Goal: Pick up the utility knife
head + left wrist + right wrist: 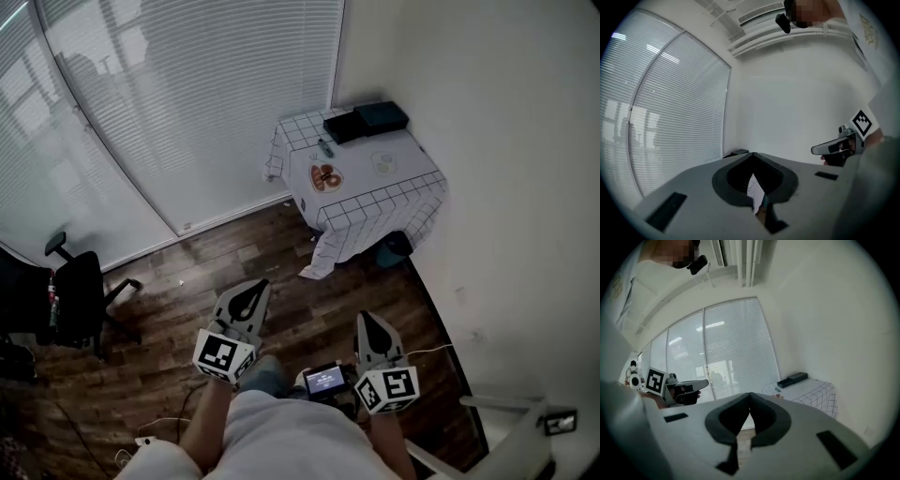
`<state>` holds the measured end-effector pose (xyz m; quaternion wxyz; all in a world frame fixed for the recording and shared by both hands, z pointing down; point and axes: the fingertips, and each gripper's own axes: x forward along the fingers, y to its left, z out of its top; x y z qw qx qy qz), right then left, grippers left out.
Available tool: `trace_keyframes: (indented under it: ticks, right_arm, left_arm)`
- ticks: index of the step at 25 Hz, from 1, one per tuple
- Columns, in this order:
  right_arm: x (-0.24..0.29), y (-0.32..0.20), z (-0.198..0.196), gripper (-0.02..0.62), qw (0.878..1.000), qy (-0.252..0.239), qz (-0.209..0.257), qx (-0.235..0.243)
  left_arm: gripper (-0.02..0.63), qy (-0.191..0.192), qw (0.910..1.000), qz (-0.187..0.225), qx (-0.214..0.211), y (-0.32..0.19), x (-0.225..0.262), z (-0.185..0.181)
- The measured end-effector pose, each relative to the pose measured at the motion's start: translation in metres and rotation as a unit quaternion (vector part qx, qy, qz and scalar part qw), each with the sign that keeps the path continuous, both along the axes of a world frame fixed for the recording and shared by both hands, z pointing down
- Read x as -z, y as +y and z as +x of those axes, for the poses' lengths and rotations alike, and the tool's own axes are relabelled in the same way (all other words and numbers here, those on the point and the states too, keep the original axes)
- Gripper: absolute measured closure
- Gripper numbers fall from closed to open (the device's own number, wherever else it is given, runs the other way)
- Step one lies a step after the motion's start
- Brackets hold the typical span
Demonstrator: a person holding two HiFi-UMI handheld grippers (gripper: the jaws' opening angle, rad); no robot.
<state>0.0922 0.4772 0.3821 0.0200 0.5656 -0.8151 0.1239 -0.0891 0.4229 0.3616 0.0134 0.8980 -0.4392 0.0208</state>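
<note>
A small table under a white checked cloth (375,202) stands in the far corner of the room. A slim, small object (325,147) lies on it near two black boxes (367,122); it is too small to say whether it is the utility knife. Both grippers are held close to my body, far from the table. My left gripper (260,283) (752,154) has its jaws together and nothing in them. My right gripper (364,317) (750,394) is shut and empty too. The table (815,390) shows ahead of the right gripper.
A red-orange patterned item (325,176) and a pale round one (384,162) lie on the cloth. A dark bin-like thing (394,248) sits under the table. A black office chair (80,300) stands at the left by the blinds. Dark wood floor lies between.
</note>
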Motion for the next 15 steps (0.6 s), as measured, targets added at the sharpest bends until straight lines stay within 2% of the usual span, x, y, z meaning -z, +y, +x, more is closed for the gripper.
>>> trace_keyframes:
  ticks: [6,15]
  right_arm:
    - [-0.009,-0.014,0.025,0.589,0.999,0.032,-0.002,-0.019]
    - [-0.007,-0.091,0.041,0.589,0.998,0.053,0.003,-0.032]
  left_arm:
    - [0.601,-0.002,1.0000,0.002,-0.001,-0.013,0.000,0.019]
    - [0.601,0.007,0.9997,0.016,-0.018,-0.096,0.007,0.042]
